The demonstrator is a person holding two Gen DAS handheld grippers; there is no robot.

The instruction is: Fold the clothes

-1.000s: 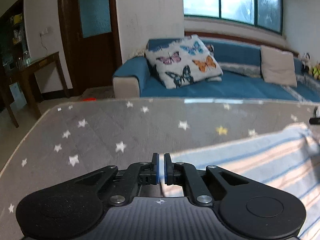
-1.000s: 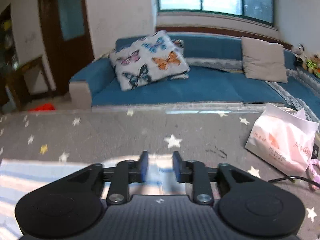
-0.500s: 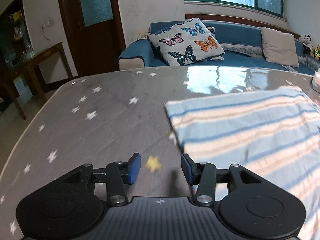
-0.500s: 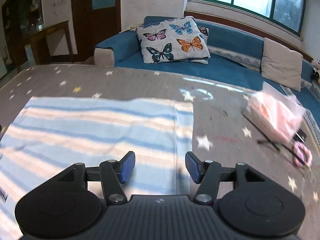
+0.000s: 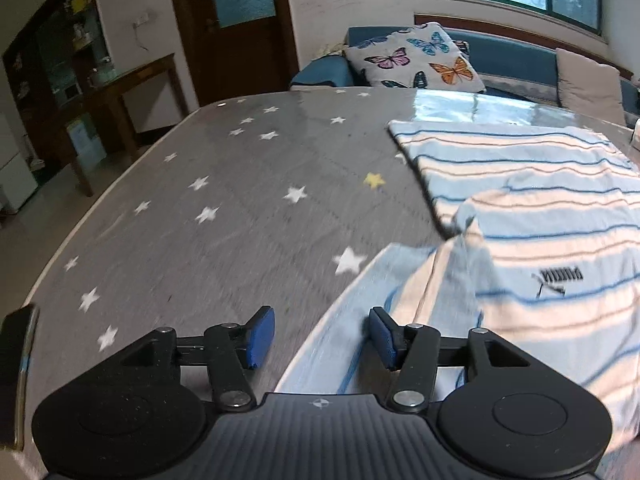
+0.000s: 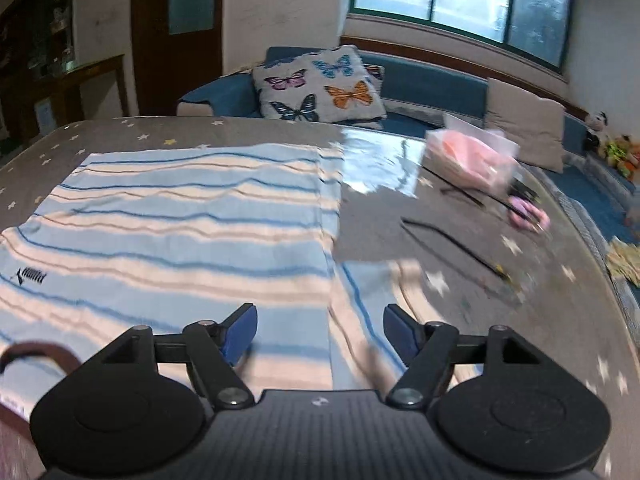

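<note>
A: Which step of the folding are we at?

B: I'd say between folds. The striped shirt (image 5: 540,216) lies on the star-patterned table (image 5: 224,208), ahead of the left claw (image 5: 322,336) and off to its right. One fold looks made: the far half is a flat rectangle, with the logo part lying over it nearer the claw.

A: Is either claw holding cloth?

B: No. The left claw's jaws are opening, about half wide, with only a loose edge of cloth beneath the gap and the pads pressing nothing. The right claw (image 6: 320,334) is opening too, fairly wide, hanging over the shirt's right-hand edge, where a strip, probably a sleeve (image 6: 376,300), sticks out past the seam just ahead of it.

A: So what does the next move call for?

B: My guess is each claw has to settle on the near corners or sleeves close in front of it, pinch them, then carry them across together. The bunched sleeve just ahead of the left claw needs a clean grip or it will drag crooked.

A: Anything hard to see?

B: Plenty. The nearest hem is hidden under both claw bodies. Motion blur smears the table near the left claw and the pink bag (image 6: 472,156) and black cable (image 6: 452,244) ahead-right of the right claw. A dark object at the left view's edge is cut off; I can't name it.
</note>
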